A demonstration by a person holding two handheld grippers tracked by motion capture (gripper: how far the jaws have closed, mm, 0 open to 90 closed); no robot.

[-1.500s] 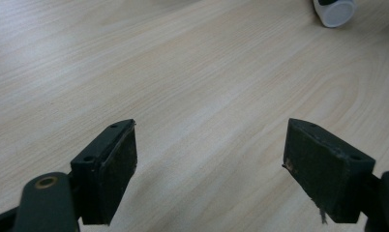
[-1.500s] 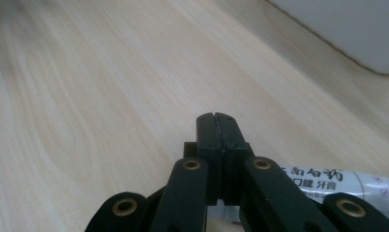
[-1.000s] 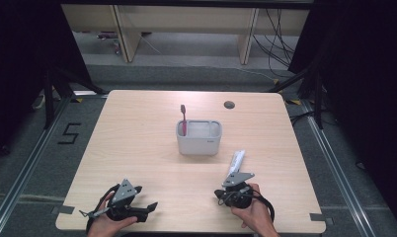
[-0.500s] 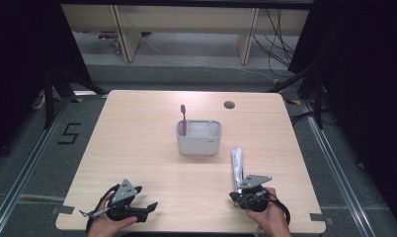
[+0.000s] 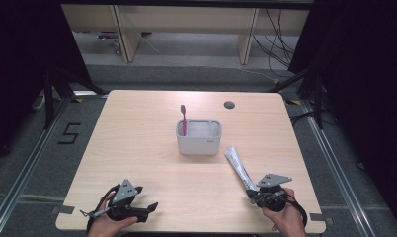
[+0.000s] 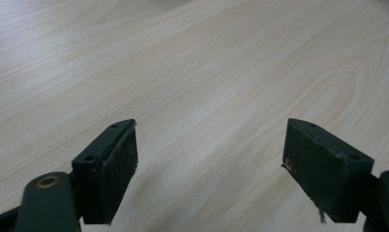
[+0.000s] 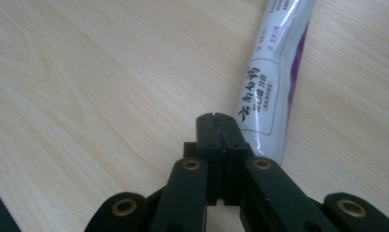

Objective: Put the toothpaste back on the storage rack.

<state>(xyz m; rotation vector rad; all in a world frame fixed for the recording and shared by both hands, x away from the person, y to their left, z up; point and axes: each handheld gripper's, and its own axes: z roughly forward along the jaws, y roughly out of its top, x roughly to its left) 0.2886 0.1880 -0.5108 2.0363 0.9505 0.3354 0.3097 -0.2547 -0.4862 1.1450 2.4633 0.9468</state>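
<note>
A white toothpaste tube (image 5: 237, 165) with purple print lies flat on the wooden table (image 5: 137, 148), slanting from the front right toward the far left. My right gripper (image 5: 251, 189) sits at its near end, shut. In the right gripper view the two jaws (image 7: 216, 118) meet with nothing visible between them. The tube (image 7: 275, 72) runs along their right side, its near end hidden behind them. My left gripper (image 5: 152, 207) rests at the front left, and its view shows it open (image 6: 209, 145) over bare wood. A pink toothbrush (image 5: 183, 118) stands in a grey holder (image 5: 199, 143).
The holder stands at the table's middle, a short way beyond the tube's far end. A round cable hole (image 5: 229, 104) sits near the far edge. Both hands are close to the front edge, and metal floor rails (image 5: 335, 163) run along both sides.
My right gripper has moved to the right along the front edge. The tube's near end swung right with it, so the tube now slants more. The left gripper stayed put.
</note>
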